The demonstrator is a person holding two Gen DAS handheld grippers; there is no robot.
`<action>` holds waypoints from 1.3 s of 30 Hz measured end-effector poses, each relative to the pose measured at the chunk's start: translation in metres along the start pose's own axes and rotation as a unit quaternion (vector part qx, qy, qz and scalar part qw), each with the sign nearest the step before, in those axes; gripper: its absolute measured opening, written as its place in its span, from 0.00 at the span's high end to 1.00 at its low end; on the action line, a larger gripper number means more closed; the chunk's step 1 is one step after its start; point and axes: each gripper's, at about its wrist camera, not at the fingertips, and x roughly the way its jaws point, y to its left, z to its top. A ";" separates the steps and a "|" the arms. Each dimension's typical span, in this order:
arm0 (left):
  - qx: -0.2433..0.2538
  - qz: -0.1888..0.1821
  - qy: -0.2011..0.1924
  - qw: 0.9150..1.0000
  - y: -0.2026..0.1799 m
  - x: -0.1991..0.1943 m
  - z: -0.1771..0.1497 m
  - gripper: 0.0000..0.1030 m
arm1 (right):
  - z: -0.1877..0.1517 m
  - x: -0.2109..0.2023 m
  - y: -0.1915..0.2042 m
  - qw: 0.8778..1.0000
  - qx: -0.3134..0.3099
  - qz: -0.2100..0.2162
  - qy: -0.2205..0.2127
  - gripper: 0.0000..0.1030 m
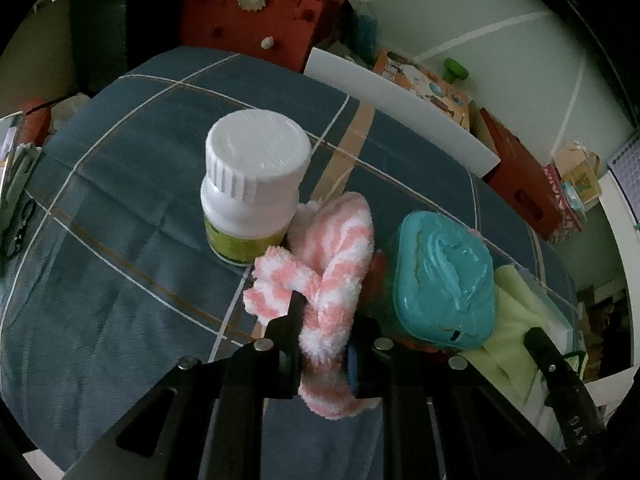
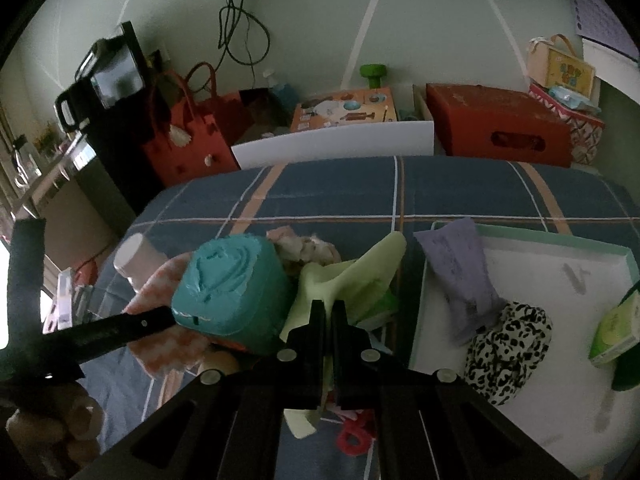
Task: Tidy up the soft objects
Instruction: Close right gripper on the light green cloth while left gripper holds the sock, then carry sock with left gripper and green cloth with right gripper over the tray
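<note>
Partway: lilac soft pouch and leopard-print fabric bundle already in white tray. Left gripper clamped on fluffy pink-striped sock; right gripper pinching pale-green cloth; neither binned yet.

One white pill bottle stands on the bed; one pink-and-white fluffy sock, one teal wipes pack and one pale green cloth lie beside it. One tray holds one lilac pouch, one leopard-print soft item and one green packet. Behind the teal pack there is perhaps one more pinkish soft thing, too dim to tell
</note>
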 end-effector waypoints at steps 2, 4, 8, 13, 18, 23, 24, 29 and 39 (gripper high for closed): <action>0.001 0.002 -0.006 1.000 0.001 -0.004 0.000 0.84 | 0.002 -0.004 -0.002 1.000 0.004 0.006 -0.007 0.97; 0.001 0.001 -0.015 1.000 0.001 -0.010 0.000 0.84 | 0.003 -0.008 -0.003 1.000 0.009 0.011 -0.013 0.97; 0.001 0.001 -0.034 0.999 0.003 -0.023 0.001 0.84 | 0.007 -0.020 -0.006 0.999 0.018 0.025 -0.034 0.97; 0.001 0.002 -0.071 0.997 0.002 -0.047 0.002 0.84 | 0.013 -0.042 -0.008 0.996 0.024 0.044 -0.072 0.97; 0.010 -0.001 -0.102 0.995 -0.003 -0.067 0.003 0.84 | 0.017 -0.058 -0.012 0.993 0.031 0.056 -0.100 0.97; 0.027 -0.009 -0.127 0.992 -0.014 -0.085 0.001 0.84 | 0.021 -0.073 -0.020 0.990 0.040 0.054 -0.124 0.97; 0.031 -0.011 -0.131 0.991 -0.016 -0.088 0.001 0.84 | 0.022 -0.076 -0.022 0.989 0.042 0.051 -0.129 0.97; 0.051 -0.014 -0.136 0.989 -0.030 -0.092 0.002 0.84 | 0.025 -0.090 -0.039 0.987 0.055 0.023 -0.149 0.97; 0.110 -0.026 -0.130 0.985 -0.084 -0.091 0.001 0.84 | 0.026 -0.117 -0.099 0.976 0.109 -0.049 -0.182 0.97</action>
